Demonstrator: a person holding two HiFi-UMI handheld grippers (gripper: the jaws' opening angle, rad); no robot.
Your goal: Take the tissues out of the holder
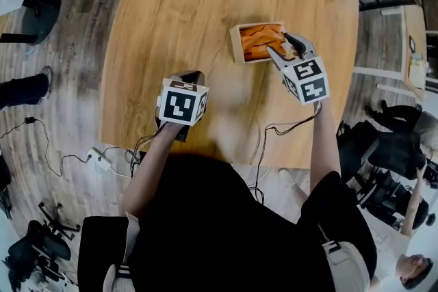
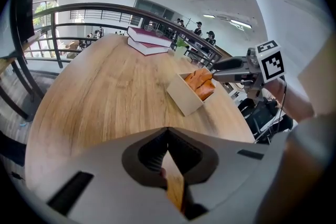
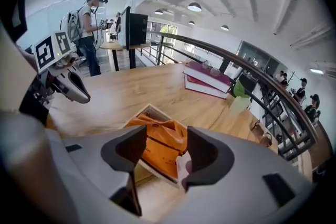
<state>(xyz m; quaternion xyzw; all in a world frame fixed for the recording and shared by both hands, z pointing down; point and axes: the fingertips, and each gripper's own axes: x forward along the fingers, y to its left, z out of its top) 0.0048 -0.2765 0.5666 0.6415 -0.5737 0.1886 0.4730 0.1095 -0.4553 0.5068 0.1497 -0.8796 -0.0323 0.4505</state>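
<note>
- While your left gripper [image 1: 190, 77] hangs over the pale wooden table [image 1: 157, 10], on your side of the holder and well apart from it, its jaws are pressed together on nothing. I'd bring it up beside the holder, ready to pin the box down.
- Your right gripper [image 3: 165, 134] sits directly over the small cream open-topped box holder [image 3: 148, 110]. Its jaws are spread wide, one on each side of the crumpled orange tissue pack [image 3: 157, 152], and do not press it.
- The tissues lie inside the holder and fill it, so the removal looks barely begun.
- Lower those wide jaws deeper along the pack's sides before you close them. A pinch on the wrinkled top film alone would likely slip or tear.
- Lift straight up and slowly, since a snug pack may drag the light holder along with it.
- Beyond the holder, the stacked dark red books [image 3: 207, 78] lie well apart and need not concern you.
</note>
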